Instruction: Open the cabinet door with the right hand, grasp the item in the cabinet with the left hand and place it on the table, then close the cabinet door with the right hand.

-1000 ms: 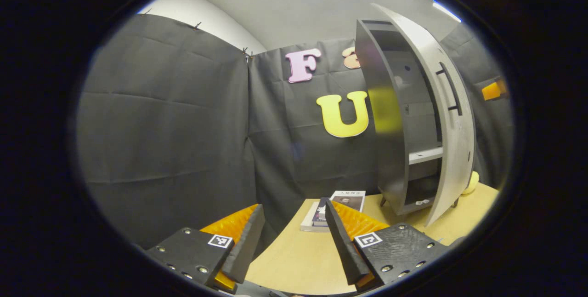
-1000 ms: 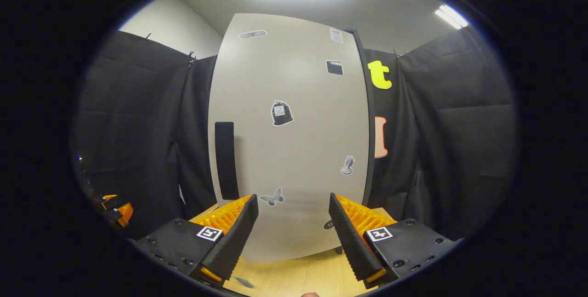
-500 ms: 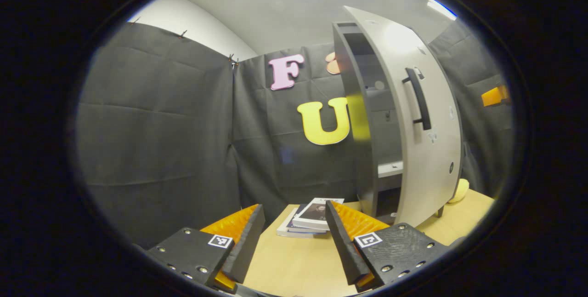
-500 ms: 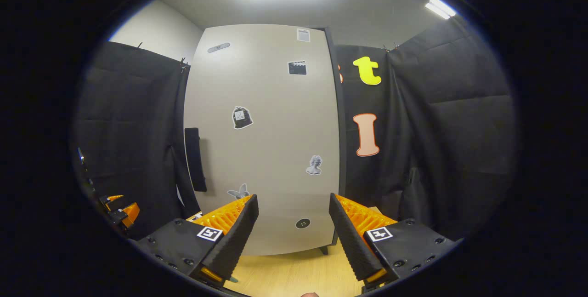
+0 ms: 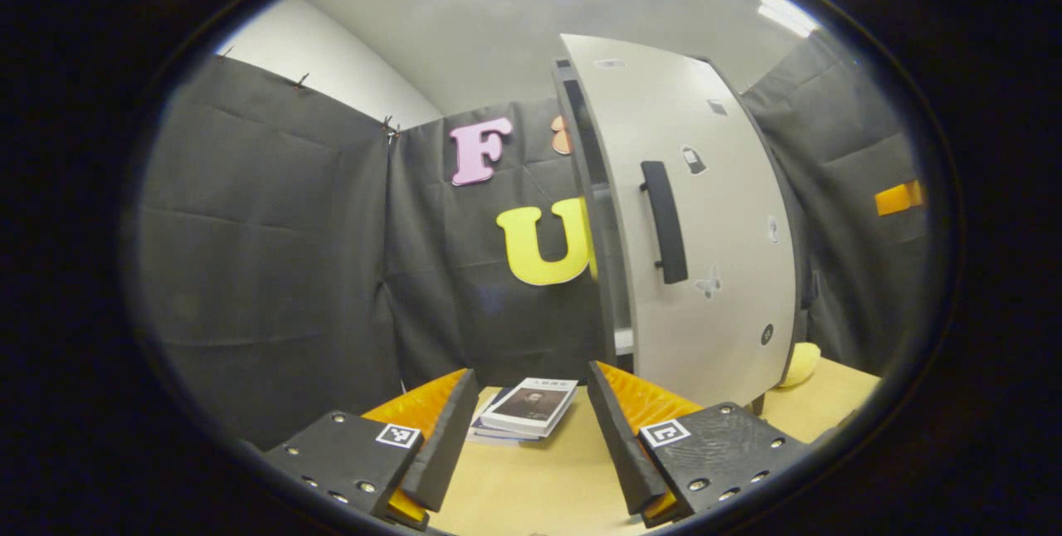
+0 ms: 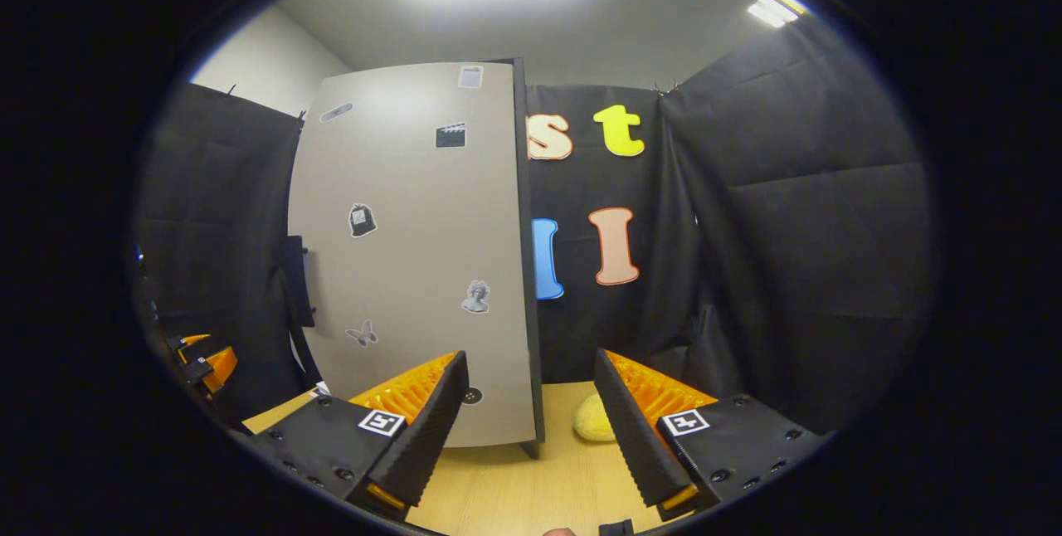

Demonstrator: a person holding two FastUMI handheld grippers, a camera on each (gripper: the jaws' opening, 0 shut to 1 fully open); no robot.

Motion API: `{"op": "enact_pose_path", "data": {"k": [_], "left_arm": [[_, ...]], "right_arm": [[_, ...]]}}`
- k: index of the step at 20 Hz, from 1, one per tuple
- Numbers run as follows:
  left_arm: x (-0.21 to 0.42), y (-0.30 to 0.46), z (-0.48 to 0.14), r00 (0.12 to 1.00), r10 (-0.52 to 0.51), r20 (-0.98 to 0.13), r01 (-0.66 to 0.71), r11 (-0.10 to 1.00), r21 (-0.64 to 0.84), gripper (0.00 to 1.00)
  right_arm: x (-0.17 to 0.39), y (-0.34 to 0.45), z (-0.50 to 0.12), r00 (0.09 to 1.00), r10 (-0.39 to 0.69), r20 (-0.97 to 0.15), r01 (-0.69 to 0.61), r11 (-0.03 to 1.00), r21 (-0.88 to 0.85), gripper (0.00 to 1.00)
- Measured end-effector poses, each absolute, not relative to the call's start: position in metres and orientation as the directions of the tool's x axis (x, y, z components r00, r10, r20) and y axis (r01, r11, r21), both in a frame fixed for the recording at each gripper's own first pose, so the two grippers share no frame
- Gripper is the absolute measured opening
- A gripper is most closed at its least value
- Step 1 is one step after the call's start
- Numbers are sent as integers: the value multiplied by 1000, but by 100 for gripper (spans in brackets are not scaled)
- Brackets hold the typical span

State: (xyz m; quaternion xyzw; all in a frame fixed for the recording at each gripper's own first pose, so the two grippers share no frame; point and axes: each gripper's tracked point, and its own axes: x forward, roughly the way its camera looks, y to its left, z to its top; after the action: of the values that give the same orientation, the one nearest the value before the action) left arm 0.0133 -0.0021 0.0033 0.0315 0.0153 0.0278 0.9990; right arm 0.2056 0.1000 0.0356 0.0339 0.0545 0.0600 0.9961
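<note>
The tall cabinet's pale door (image 5: 713,229) with its dark bar handle (image 5: 664,221) stands almost closed, with a narrow gap left at its handle side. A small stack of books (image 5: 527,407) lies on the wooden table (image 5: 531,494), just beyond my open left gripper (image 5: 531,445), which holds nothing. In the right gripper view the door (image 6: 406,254) and its handle (image 6: 294,283) sit left of centre. My right gripper (image 6: 527,428) is open and apart from the door, near the cabinet's right front corner. The left gripper (image 6: 203,358) shows at the far left.
A soft yellow object (image 6: 593,421) lies on the table right of the cabinet, against the black cloth wall, and shows as the yellow object (image 5: 801,363) in the left gripper view. Bare tabletop (image 6: 514,494) lies in front of the cabinet.
The cabinet door has swung from wide open to nearly closed. The right gripper has drifted right, off the door's face. Both grippers have stayed open.
</note>
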Motion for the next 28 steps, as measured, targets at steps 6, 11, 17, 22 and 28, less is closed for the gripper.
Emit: {"op": "enact_pose_path", "data": {"k": [6, 11, 17, 22, 28], "left_arm": [[16, -34, 14, 999, 35, -18, -34, 997, 72, 80], [21, -44, 14, 999, 32, -20, -31, 998, 62, 80], [23, -42, 13, 999, 36, -21, -34, 997, 69, 80], [24, -40, 11, 999, 40, -20, -38, 997, 72, 81], [27, -37, 11, 999, 44, -23, -43, 997, 69, 81]], "right_arm": [[203, 59, 15, 988, 81, -130, -72, 995, 75, 95], [208, 48, 10, 988, 71, -135, -62, 996, 71, 95], [219, 60, 16, 990, 75, -118, -68, 996, 60, 92], [222, 65, 16, 991, 70, -115, -64, 996, 57, 95], [222, 65, 18, 992, 56, -109, -48, 996, 72, 92]]}}
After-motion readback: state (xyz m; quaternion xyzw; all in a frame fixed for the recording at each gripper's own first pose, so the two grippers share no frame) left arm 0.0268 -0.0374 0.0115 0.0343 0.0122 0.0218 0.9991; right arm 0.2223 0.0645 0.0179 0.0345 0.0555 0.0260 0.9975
